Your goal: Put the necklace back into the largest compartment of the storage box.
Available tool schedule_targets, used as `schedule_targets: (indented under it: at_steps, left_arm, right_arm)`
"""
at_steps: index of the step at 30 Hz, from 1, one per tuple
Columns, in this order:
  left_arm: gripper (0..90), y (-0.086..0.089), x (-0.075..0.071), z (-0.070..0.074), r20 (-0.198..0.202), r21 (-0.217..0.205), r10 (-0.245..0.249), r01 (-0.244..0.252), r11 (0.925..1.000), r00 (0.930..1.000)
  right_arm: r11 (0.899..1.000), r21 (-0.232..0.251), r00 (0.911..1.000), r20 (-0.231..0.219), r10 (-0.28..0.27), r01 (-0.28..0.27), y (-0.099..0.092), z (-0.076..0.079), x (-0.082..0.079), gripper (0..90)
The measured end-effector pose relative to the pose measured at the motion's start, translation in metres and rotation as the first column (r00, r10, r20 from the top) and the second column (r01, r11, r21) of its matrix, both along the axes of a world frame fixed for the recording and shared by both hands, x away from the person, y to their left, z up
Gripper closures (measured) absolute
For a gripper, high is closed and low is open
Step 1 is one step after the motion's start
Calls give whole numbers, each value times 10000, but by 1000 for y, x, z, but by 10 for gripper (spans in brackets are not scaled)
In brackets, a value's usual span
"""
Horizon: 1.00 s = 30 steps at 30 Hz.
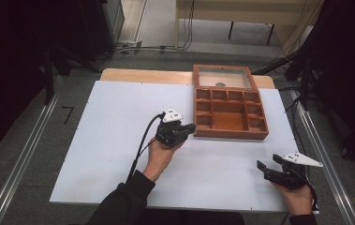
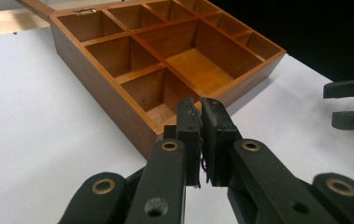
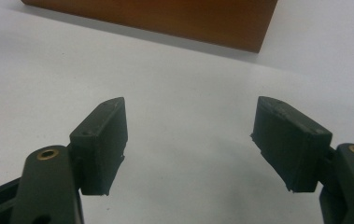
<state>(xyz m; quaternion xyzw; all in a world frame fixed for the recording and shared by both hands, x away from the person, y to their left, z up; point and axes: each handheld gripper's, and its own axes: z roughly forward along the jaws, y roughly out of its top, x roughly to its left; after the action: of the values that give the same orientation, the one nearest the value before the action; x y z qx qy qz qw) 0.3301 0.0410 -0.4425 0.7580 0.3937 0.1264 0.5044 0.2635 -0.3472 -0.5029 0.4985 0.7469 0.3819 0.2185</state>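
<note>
High view, table: a white board (image 1: 119, 140) covers the table top, and a strip of light wood shows at its far edge.
High view, box: a wooden box (image 1: 229, 112) lies on the far right part of the board. Its lid is open and lies flat behind it. Inside there is one big middle compartment with small ones around it.
High view, left gripper: the left gripper (image 1: 191, 127) is held by the left hand (image 1: 159, 154) near the middle of the board. Its tip is just beside the near left corner of the box; I cannot tell if it touches.
High view, right gripper: the right gripper (image 1: 262, 168) is at the near right of the board, well apart from the box, and points to the left.

Left gripper view, jaws: the two black jaws are pressed together, with nothing between them.
Left gripper view, box: the near corner of the box (image 2: 132, 93) is just beyond the jaw tips. The compartments I can see are empty.
Left gripper view, other gripper: at the right edge, two dark jaw tips with a gap between them.

Right gripper view, jaws: the jaws stand wide apart over the white board (image 3: 184, 116), and nothing is between them.
Right gripper view, box: the brown side wall of the box (image 3: 165, 18) crosses the top.
</note>
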Motion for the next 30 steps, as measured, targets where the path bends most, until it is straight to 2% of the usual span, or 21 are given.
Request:
schedule_targets:
  at_steps: [13,30]
  left_arm:
    - [870,-11,7,2,-1,-59,-63,63,10000,10000]
    - [870,-27,21,4,-11,71,-128,129,9999,9999]
  right_arm:
    - [10000,37,10000,1,12,-12,0,0,0,249]
    - [10000,37,10000,-1,36,-36,0,0,0,249]
